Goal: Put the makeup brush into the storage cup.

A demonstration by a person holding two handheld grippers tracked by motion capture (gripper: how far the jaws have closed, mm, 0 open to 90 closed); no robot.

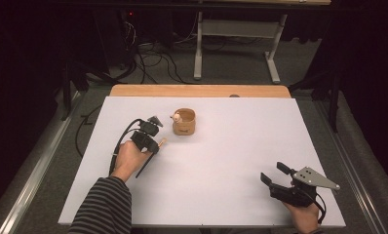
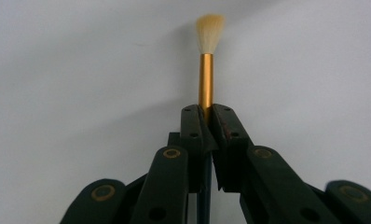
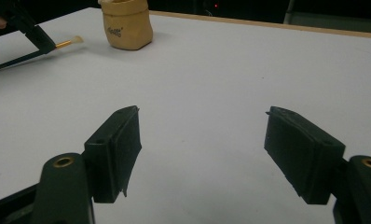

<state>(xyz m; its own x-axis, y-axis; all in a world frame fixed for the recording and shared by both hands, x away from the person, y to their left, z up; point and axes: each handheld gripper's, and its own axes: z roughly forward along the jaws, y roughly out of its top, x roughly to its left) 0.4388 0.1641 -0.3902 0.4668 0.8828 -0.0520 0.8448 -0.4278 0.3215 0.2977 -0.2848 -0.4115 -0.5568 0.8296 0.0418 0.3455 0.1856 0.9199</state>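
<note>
My left gripper [image 2: 207, 112] is shut on a brush [image 2: 206, 70] with a gold ferrule, pale bristles and a dark handle. In the high view the left gripper [image 1: 155, 142] sits left of centre, and the brush tip [image 1: 162, 142] pokes out toward a small tan holder [image 1: 184, 122] just beyond it. Something pale sticks out of the holder's top. My right gripper [image 1: 272, 173] rests at the front right of the table, jaws wide apart with nothing between them [image 3: 202, 154]. From the right gripper view the holder [image 3: 127, 24] and brush [image 3: 68, 43] lie far off at upper left.
A white sheet [image 1: 221, 161] covers the table, with a wooden edge [image 1: 199, 90] at the back. Beyond it stand a white table frame [image 1: 236, 44] and tangled cables [image 1: 153, 58] on the floor. The surroundings are dark.
</note>
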